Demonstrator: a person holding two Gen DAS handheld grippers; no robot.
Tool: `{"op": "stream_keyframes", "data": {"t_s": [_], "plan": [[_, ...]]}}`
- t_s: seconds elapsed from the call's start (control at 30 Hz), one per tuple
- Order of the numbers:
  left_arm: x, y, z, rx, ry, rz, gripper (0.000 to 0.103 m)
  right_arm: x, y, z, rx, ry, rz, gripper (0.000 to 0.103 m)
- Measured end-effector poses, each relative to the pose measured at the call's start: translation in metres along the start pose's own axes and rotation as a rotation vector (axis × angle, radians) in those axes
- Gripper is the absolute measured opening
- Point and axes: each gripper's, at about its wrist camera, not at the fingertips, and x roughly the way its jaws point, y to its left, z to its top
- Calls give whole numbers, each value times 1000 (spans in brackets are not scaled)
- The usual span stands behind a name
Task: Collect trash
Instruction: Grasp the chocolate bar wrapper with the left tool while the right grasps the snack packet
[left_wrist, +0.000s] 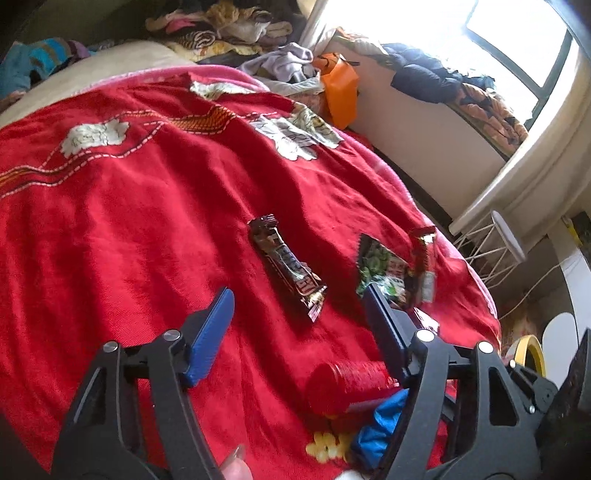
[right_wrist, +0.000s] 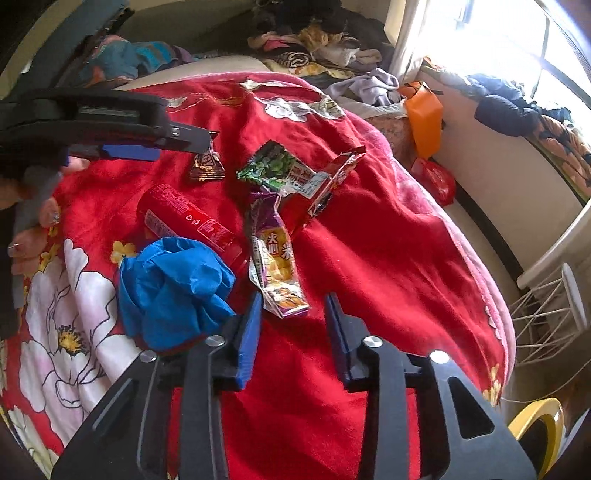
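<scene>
Trash lies on a red flowered blanket (left_wrist: 129, 221). My left gripper (left_wrist: 299, 295) is open, its jaws on either side of a brown chocolate bar wrapper (left_wrist: 288, 266), also in the right wrist view (right_wrist: 207, 166). A green wrapper (left_wrist: 380, 269) (right_wrist: 280, 170), a red wrapper (left_wrist: 424, 258) (right_wrist: 332, 184), a red can (left_wrist: 347, 387) (right_wrist: 188, 221) and a crumpled blue cloth (left_wrist: 376, 428) (right_wrist: 173, 291) lie nearby. My right gripper (right_wrist: 291, 306) is open just short of a purple-yellow snack wrapper (right_wrist: 275, 266). The left gripper (right_wrist: 129, 147) shows at upper left in the right wrist view.
Piles of clothes (left_wrist: 240, 26) lie at the head of the bed. An orange bag (left_wrist: 340, 92) (right_wrist: 424, 114) stands between the bed and the window ledge. A white wire stool (left_wrist: 491, 247) (right_wrist: 554, 314) and a yellow-rimmed bin (right_wrist: 535, 424) stand right of the bed.
</scene>
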Motion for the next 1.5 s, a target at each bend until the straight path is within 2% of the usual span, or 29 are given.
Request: {"op": "stream_keyframes", "data": {"t_s": [0.1,0.37,0.63,0.9,1.17,1.5], "plan": [[9,3,1,-15,10,6,58,0,1,-1,11,-3,16,17],[24,10,7,-87,22,-23,48,-19,2,-14,65,-40,48,15],[31,11,4,-104,36,13,15,-54,3,-28,121,-90,60,15],[4,8,-7,-75,-6,-13,9,-71,2,-38,155,-101,59,15],[-36,-6,-22,-20,-81,-54,9,-89,3,-47,191,-122,68,15],[-79,-31,-34,51,-131,-118,9,-117,3,-52,206,-164,66,15]]}}
